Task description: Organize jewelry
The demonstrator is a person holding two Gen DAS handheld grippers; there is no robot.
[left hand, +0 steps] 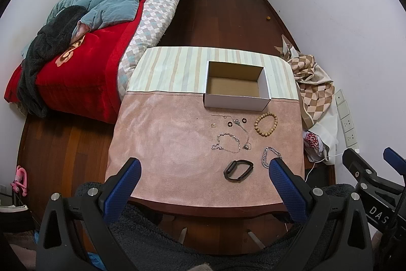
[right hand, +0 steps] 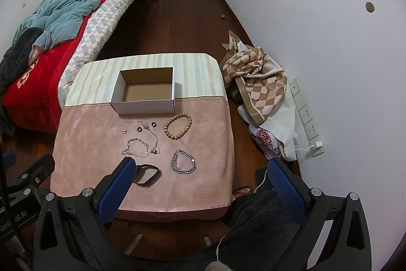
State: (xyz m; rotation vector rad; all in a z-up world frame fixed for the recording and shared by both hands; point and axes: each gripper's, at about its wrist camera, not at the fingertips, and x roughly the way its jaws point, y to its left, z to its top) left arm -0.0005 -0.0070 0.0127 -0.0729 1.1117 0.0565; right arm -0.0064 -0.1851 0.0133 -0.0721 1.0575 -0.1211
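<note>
while nothing is yet being carried, the small table point(left hand: 157, 156) is being shown under a pink cloth, with a striped cloth at its far end, and it is being flanked by a bed point(left hand: 83, 55) on its left. on the seam between the two cloths the open white box point(left hand: 236, 85) is being kept, and its brown floor is being seen bare, so the sorting is being judged as not yet begun. every piece is lying loose on the pink cloth between the box and the near edge. nearest the front, the black band point(left hand: 238, 170) is being seen beside the heavy silver chain bracelet point(right hand: 184, 162); just in front of the box at the right, the wooden bead bracelet point(left hand: 266, 124) is being seen; in the middle, the thin silver chain point(left hand: 225, 143) and a pendant necklace point(right hand: 155, 141) are lying close together, seemingly touching. smallest of all, two dark rings point(left hand: 237, 121) and a tiny gold piece point(left hand: 213, 125) are being seen just before the box. the left gripper point(left hand: 204, 166) is being held spread wide above the near edge with nothing between its fingers, and the right gripper point(right hand: 200, 168) is likewise being held wide apart and empty. all pieces are being judged as left to move.
</note>
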